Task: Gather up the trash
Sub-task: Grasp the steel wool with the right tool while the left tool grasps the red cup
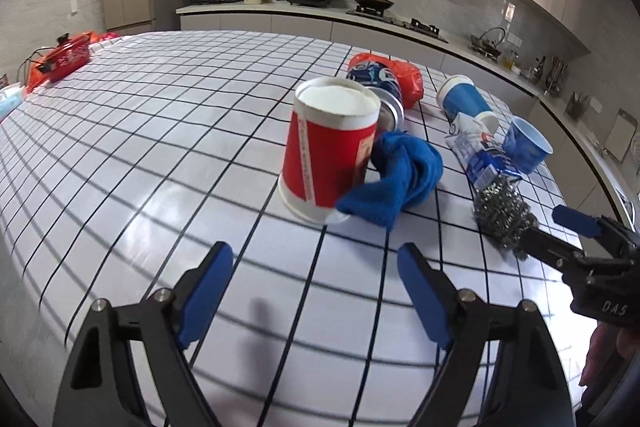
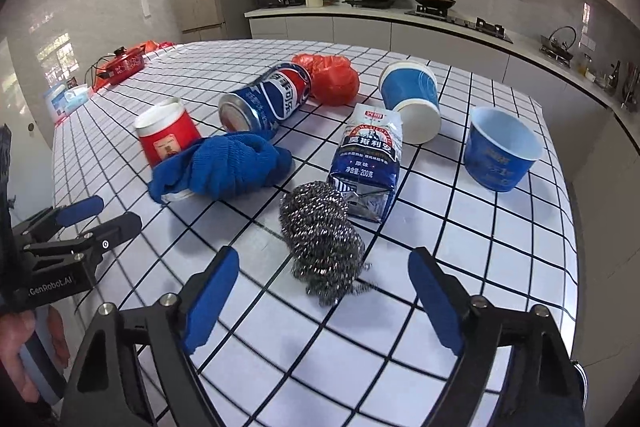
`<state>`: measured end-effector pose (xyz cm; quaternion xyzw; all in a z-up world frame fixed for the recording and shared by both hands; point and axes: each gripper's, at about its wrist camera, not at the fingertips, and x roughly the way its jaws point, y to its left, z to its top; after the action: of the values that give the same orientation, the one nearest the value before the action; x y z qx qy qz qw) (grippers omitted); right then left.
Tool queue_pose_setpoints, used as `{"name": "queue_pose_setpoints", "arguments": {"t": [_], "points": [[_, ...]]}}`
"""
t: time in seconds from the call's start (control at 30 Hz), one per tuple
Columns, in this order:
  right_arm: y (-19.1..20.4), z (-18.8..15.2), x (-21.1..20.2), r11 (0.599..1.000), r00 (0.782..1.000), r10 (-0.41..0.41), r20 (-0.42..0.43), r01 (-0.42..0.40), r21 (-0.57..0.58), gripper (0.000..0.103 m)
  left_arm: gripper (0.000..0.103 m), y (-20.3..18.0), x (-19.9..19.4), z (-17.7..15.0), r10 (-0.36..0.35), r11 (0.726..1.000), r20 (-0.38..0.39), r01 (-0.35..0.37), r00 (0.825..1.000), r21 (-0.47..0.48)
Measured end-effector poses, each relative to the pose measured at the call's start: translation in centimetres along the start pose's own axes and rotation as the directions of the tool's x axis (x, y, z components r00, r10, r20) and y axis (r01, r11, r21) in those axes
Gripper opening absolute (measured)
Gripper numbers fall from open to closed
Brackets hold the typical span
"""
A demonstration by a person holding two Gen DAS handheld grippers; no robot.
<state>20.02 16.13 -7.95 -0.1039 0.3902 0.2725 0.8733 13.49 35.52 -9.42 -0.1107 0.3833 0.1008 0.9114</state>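
On the checked tablecloth lies a cluster of litter. An upturned red paper cup stands with a blue cloth draped against it, just ahead of my left gripper, which is open and holds nothing. A steel wool ball sits in the gap of my right gripper; the pads stand clear of it on both sides. Behind it are a flattened blue carton, a blue soda can on its side, a red plastic bag, a tipped blue cup and an upright blue tub.
A red pot and tissue packs sit at the table's far left end. The table's right edge runs close to the blue tub. Beyond the table is a kitchen counter with pans. A hand holds the left gripper.
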Motion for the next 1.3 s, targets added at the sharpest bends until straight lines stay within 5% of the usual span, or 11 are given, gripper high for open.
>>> {"name": "queue_pose_setpoints", "arguments": {"t": [0.1,0.53,0.83,1.07,1.3], "points": [[-0.3,0.4,1.1,1.000,1.000,0.002,-0.020,-0.002,0.015,0.072,0.080,0.3,1.4,0.8,-0.005,1.000,-0.023,0.005,1.000,0.008],[-1.0,1.1,3.4,0.999,0.999,0.009,-0.051,-0.006,0.052,0.071,0.079,0.2,5.1,3.6,-0.023,0.999,-0.048,0.024,0.999,0.032],[-0.6,1.2,3.9,0.998,0.998,0.028,-0.047,-0.025,0.056,0.071,0.079,4.4,4.4,2.9,0.030,0.999,-0.069,-0.032,0.997,-0.036],[-0.6,1.4,3.6,0.997,0.998,0.041,-0.041,-0.038,0.061,0.062,0.079,4.0,0.9,3.4,0.002,0.998,0.038,0.000,0.999,-0.063],[-0.3,2.3,5.1,0.997,0.996,0.052,-0.067,-0.048,0.056,0.056,0.079,2.5,3.8,5.9,-0.007,0.999,0.029,0.008,1.000,-0.035]]}}
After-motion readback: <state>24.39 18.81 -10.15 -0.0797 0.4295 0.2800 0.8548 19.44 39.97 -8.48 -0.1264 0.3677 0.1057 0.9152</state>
